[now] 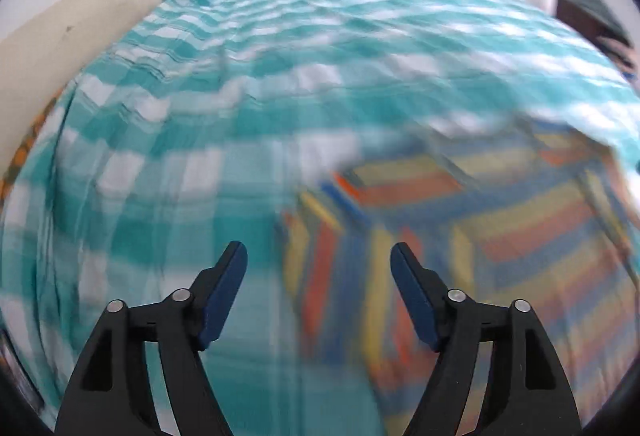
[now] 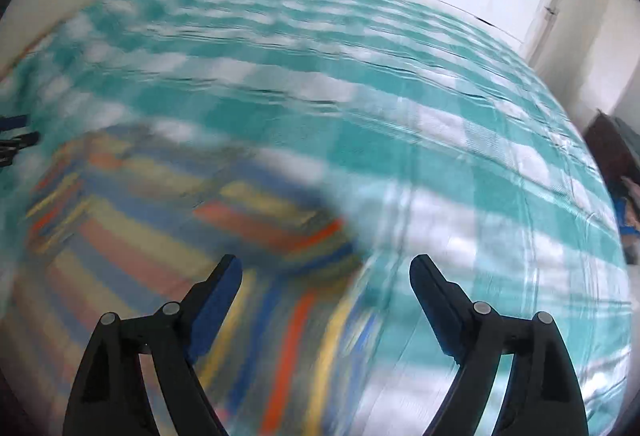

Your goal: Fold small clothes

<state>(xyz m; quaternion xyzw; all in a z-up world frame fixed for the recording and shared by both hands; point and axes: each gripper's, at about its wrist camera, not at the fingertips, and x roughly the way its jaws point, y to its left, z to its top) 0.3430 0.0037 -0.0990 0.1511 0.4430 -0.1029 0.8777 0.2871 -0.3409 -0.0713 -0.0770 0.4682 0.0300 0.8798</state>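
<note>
Simply blurred striped garment (image 1: 500,228), both claws (image 1: 319,256) (image 2: 326,268) agape, nothing legible.

A small striped garment (image 1: 500,236) lay spread on the bed, its bands of blue, yellow and orange-red running in several directions where parts were folded over. Through the right wrist camera it (image 2: 160,228) sprawled to the left, too blurred to tell its kind.
</note>
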